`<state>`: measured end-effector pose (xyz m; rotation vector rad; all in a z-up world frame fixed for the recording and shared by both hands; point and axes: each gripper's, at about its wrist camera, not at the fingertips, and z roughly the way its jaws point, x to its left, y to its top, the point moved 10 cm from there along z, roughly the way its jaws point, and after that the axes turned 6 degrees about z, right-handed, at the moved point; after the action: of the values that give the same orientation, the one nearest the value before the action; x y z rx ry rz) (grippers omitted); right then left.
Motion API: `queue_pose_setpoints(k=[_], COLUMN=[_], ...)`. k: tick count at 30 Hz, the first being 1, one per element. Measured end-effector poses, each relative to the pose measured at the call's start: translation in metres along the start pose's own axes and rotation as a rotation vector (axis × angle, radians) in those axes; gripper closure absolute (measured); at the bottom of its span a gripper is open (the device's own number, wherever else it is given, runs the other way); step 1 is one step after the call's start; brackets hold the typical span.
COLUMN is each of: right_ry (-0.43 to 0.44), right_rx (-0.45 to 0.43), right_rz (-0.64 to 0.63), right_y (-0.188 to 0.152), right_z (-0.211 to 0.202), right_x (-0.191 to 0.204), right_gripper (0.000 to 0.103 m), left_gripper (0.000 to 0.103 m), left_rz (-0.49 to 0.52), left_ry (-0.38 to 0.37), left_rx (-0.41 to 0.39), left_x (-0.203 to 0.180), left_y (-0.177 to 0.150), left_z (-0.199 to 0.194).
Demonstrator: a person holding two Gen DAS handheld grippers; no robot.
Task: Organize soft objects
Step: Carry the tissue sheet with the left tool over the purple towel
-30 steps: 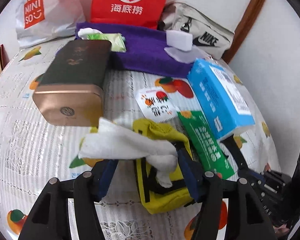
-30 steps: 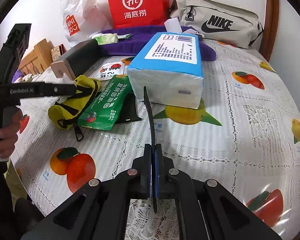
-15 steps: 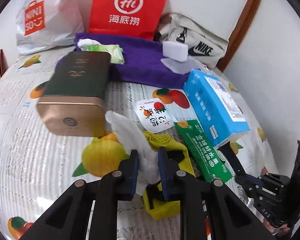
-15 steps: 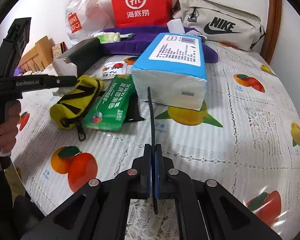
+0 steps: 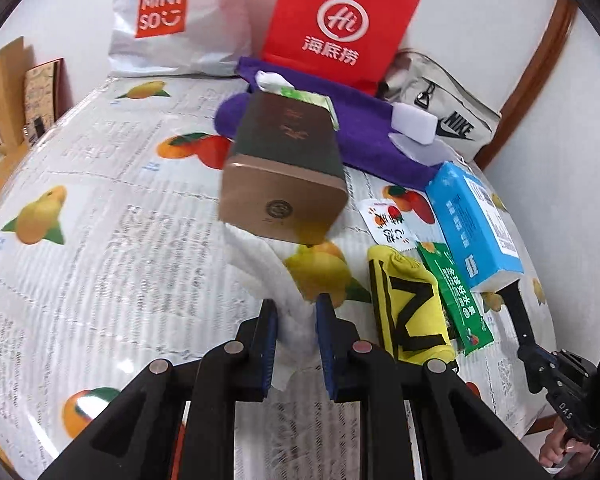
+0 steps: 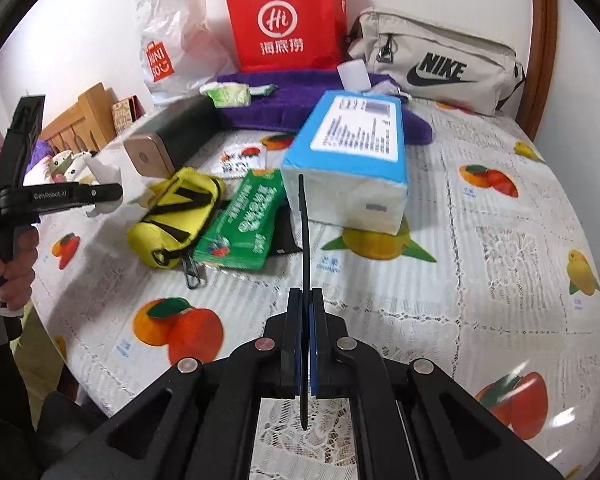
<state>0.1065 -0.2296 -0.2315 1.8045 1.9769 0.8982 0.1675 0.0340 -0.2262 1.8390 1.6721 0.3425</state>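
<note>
Table (image 6: 500, 208): your whole work surface, under a fruit-print cloth. Most of the clutter sits along the far side against the wall.
Red bag (image 5: 334, 28): stands upright at the back. A white bag (image 5: 168, 20) is beside it and a purple towel (image 5: 364, 136) lies at its foot.
Tissue pack (image 6: 352, 164): blue, lying flat near the middle. One end rests just over the black strap that you hold.
Tin (image 5: 284, 176): dark with a gold end. It is blurred in your left view, so you cannot trust its exact edge.
Pouch (image 6: 176, 216): yellow, lying beside the green packet (image 6: 244, 216). Neither is in a grip.
Tissue (image 5: 276, 280): the soft thing in hand, white and crumpled. It is clear of the pouch and hangs out ahead of your left tongs.
Left tongs (image 5: 296, 312): narrow, pinching the tissue between the blue pads.
Right tongs (image 6: 306, 312): closed tight on the thin black strap (image 6: 304, 220), which rises ahead of them.
Risk, tissue: it looks thin and loosely bunched. A quick swing could tear it or let it slip from the pads.
Risk, tin: the trailing tissue reaches close to it and could snag there.
Risk, strap: lifting it further could tip or drag the tissue pack.
Hidden: the strap's far end runs behind the pack. What it is fixed to you cannot tell.
</note>
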Motion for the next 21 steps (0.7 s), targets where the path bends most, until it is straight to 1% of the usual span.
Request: queue_pose_setpoints(k=[3,4,8,14,21], right_ry=[0.012,0.028,0.047,0.028,0.033], right_rx=[-0.028,-0.037,-0.073,-0.090,-0.095], right_rz=[-0.008,-0.008,-0.002,0.004,0.028], right_y=[0.009,0.014,0.033,0.061,0.088], right_z=[-0.011,-0.015,-0.026,-0.029,-0.023], right_x=[0.006,0.009,0.015,0.014,0.011], right_gripper=[0.100,0.100,0.100,0.100,0.100], left_gripper=[0.085,0.085,0.085,0.085,0.085], left_rz=[-0.015,-0.019,-0.027,-0.015,0.003], left_ry=[0.010,0.012,0.015,0.019,0.024], left_rx=[-0.013,-0.018,-0.040,-0.084,-0.093], left_x=[0.006,0.007,0.009,0.005,-0.001], left_y=[0.005,0.008,0.020,0.046,0.072], left_z=[-0.009,-0.012,-0.024,-0.042,-0.042])
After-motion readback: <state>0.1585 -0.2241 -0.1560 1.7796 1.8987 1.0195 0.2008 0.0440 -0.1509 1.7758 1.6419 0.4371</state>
